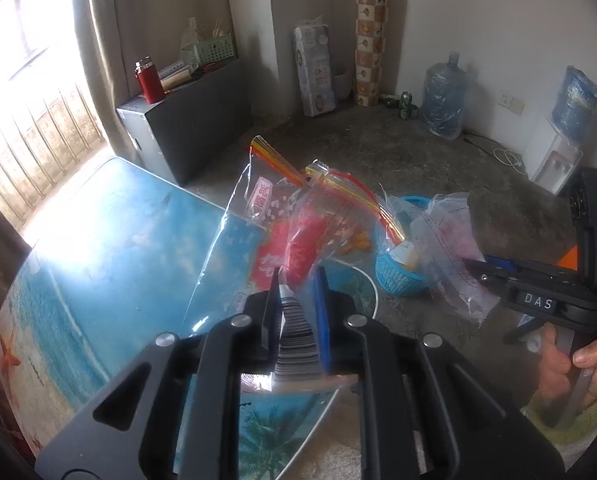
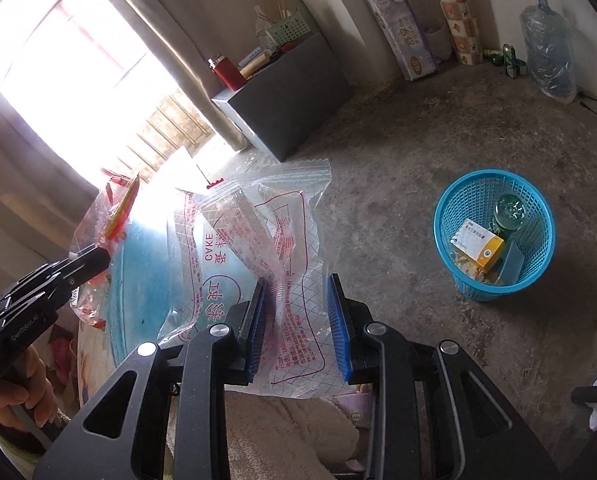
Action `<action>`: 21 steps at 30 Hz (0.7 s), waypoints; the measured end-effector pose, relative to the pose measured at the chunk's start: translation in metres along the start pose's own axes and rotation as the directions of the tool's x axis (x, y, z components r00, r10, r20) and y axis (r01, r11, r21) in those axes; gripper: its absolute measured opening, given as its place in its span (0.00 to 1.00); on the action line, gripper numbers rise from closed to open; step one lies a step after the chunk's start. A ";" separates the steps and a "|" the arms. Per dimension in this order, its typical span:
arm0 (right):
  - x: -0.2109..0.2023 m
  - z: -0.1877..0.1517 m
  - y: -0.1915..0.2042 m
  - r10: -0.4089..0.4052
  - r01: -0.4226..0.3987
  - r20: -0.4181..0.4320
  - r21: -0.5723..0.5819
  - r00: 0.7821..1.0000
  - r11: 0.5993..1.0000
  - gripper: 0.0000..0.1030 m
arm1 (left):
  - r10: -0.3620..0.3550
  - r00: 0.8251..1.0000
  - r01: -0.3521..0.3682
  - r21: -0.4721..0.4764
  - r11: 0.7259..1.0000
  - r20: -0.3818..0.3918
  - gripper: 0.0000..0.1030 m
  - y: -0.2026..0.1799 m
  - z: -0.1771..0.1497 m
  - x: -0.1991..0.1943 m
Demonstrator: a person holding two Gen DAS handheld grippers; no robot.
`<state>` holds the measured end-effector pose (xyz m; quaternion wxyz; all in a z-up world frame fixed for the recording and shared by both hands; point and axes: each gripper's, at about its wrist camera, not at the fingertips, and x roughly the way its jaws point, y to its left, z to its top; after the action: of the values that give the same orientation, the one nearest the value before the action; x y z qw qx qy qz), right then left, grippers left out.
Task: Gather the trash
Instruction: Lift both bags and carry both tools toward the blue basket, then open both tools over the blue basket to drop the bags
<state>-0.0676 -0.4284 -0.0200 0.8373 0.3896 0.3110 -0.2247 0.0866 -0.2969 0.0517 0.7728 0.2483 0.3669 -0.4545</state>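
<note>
My left gripper (image 1: 296,280) is shut on a clear snack wrapper with red print and a barcode (image 1: 294,232), held up above the edge of the blue beach-print table (image 1: 110,240). My right gripper (image 2: 298,288) holds clear cake wrappers with red print (image 2: 258,240) between its blue pads, which stand a little apart around the plastic. It also shows in the left wrist view (image 1: 478,266), with its wrappers (image 1: 450,240). A blue mesh trash basket (image 2: 494,236) stands on the concrete floor to the right, holding a yellow-and-white box (image 2: 478,246) and a glass jar (image 2: 508,212).
A dark cabinet (image 2: 290,112) with a red flask (image 2: 224,72) and a green basket stands by the window. A tissue pack (image 2: 402,32), water jugs (image 2: 546,48) and cans (image 2: 508,56) line the far wall. A water dispenser (image 1: 554,160) stands at right.
</note>
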 end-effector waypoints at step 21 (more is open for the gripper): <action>0.063 0.031 -0.258 -0.347 0.323 -0.052 0.510 0.937 0.797 0.28 | -0.294 0.880 0.298 -0.048 0.953 -0.374 0.14 -0.155 0.093 0.276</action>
<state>-0.1727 -0.6151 -0.1805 0.6572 0.5313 0.2854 -0.4520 0.0688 -0.5789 -0.1188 0.6079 0.2761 0.5397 -0.5128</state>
